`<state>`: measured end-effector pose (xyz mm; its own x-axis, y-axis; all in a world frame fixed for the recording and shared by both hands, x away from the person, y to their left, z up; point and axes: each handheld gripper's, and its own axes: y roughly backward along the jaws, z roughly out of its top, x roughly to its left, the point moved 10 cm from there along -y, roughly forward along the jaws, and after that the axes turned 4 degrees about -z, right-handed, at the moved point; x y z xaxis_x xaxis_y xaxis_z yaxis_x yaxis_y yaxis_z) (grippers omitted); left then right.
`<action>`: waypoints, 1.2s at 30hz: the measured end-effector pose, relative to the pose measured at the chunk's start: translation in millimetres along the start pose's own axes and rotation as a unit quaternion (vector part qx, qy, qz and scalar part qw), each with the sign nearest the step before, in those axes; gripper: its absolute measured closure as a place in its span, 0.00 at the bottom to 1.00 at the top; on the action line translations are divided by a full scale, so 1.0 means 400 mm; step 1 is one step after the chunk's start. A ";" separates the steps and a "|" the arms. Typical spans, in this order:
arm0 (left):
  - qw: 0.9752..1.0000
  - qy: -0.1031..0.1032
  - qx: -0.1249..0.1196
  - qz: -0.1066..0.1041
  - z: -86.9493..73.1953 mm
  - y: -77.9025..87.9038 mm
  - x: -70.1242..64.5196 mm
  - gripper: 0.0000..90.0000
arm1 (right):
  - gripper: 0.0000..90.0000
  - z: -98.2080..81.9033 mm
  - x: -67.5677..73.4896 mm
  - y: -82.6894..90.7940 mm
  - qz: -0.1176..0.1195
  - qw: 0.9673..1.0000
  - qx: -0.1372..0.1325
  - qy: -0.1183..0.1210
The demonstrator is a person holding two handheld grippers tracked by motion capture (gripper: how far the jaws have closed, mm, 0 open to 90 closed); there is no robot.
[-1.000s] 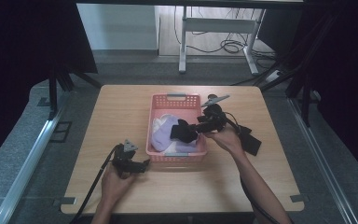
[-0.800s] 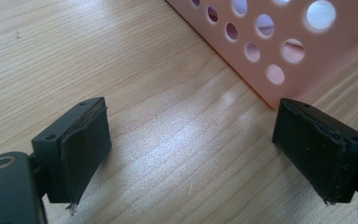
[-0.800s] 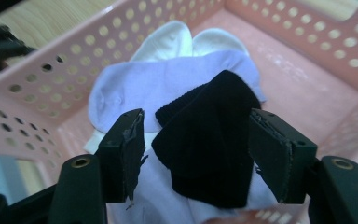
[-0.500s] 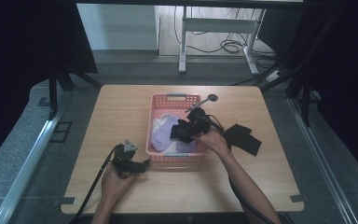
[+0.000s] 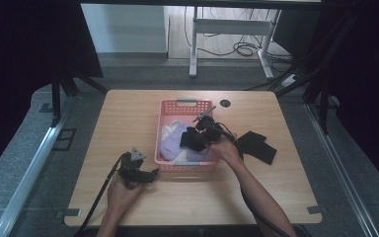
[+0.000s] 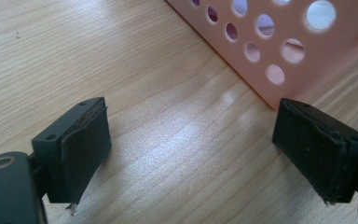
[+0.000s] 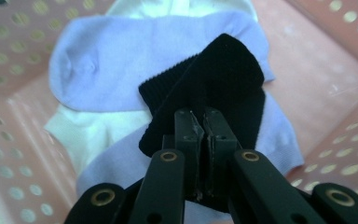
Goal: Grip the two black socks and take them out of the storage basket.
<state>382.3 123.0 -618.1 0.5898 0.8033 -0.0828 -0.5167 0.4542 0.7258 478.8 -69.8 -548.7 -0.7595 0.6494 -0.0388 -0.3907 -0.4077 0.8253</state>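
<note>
A black sock (image 7: 223, 88) hangs folded over the pink perforated basket (image 5: 164, 109), above lilac socks (image 7: 121, 60) and white socks (image 7: 93, 130). More black socks (image 5: 258, 146) lie flat on the bench, just right of the basket.

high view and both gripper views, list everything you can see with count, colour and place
pink perforated plastic basket: one, pink, middle of the table
wooden table: one, light wood, under everything
lilac socks: two or so, lilac, inside the basket
white sock: at least one, white, under the lilac ones
black sock: one, black, over the basket, pinched by the right tool
black cloth pieces: probably two, black, on the table right of the basket
left tool: one, black, open, near the basket's corner
right tool: one, black, shut on the black sock
</note>
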 end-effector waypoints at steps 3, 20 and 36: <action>1.000 0.000 -0.001 -0.001 0.000 0.000 0.000 0.12 | 0.96 0.012 0.000 0.018 0.005 1.000 -0.011 -0.007; 1.000 0.001 -0.003 0.000 0.001 -0.001 0.000 0.12 | 0.96 0.102 0.006 0.152 0.031 0.996 -0.088 -0.006; 1.000 0.001 -0.003 0.000 0.001 -0.001 0.000 0.12 | 0.96 0.142 -0.026 0.253 0.017 0.992 -0.126 -0.010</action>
<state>382.8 122.7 -618.0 0.5894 0.8035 -0.0840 -0.5199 0.4568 0.7219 476.7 -81.6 -432.8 -0.7652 0.6438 -0.0006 -0.4847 -0.5755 0.6587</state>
